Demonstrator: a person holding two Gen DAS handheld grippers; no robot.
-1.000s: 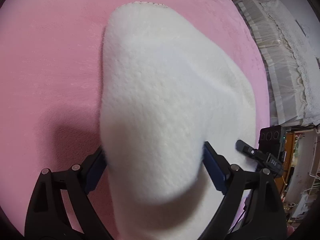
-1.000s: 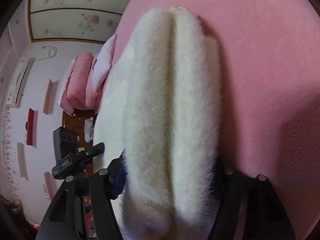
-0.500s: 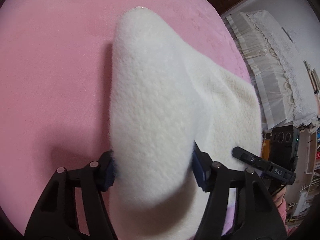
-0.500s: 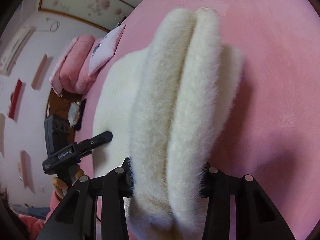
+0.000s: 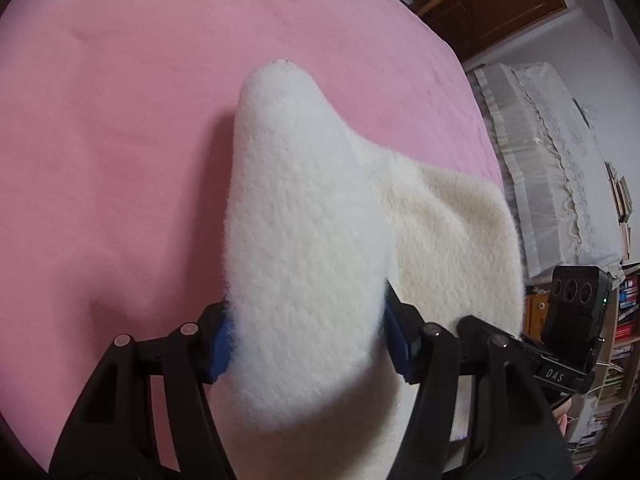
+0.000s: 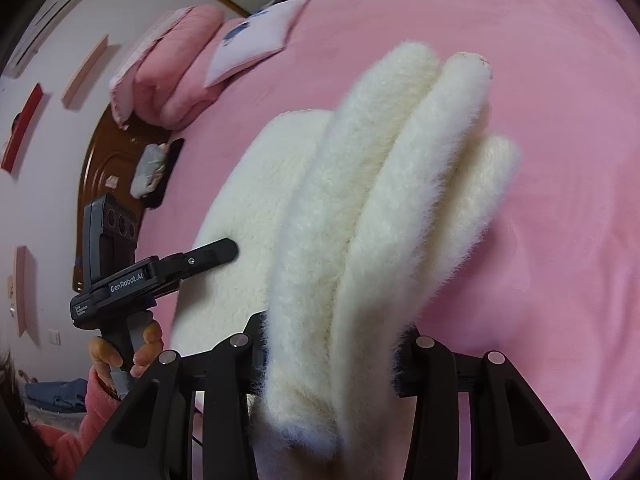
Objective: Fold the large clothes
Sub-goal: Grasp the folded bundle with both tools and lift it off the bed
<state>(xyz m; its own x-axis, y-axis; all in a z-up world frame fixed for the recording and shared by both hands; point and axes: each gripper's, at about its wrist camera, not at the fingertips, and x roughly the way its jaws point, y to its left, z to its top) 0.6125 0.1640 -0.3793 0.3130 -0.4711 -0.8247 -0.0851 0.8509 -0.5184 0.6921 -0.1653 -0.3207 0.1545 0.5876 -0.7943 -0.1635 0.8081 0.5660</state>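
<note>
A thick cream fleece garment hangs bunched above a pink bed cover. My left gripper is shut on a rounded fold of it, blue pads pressed into both sides. The rest of the fleece spreads flat to the right. In the right wrist view the same garment shows as several long rolled folds, and my right gripper is shut on them. The left gripper's body appears there at the left, held by a hand. The right gripper's body shows at the left wrist view's right edge.
Pink pillows and a white cushion lie by a dark wooden headboard. Beside the bed stands lace-covered furniture, with bookshelves and a wooden cabinet beyond. The pink cover stretches wide around the garment.
Both grippers' jaws narrowed onto the fleece and rose with it. The garment now hangs higher, with more bed and room in view around it.
</note>
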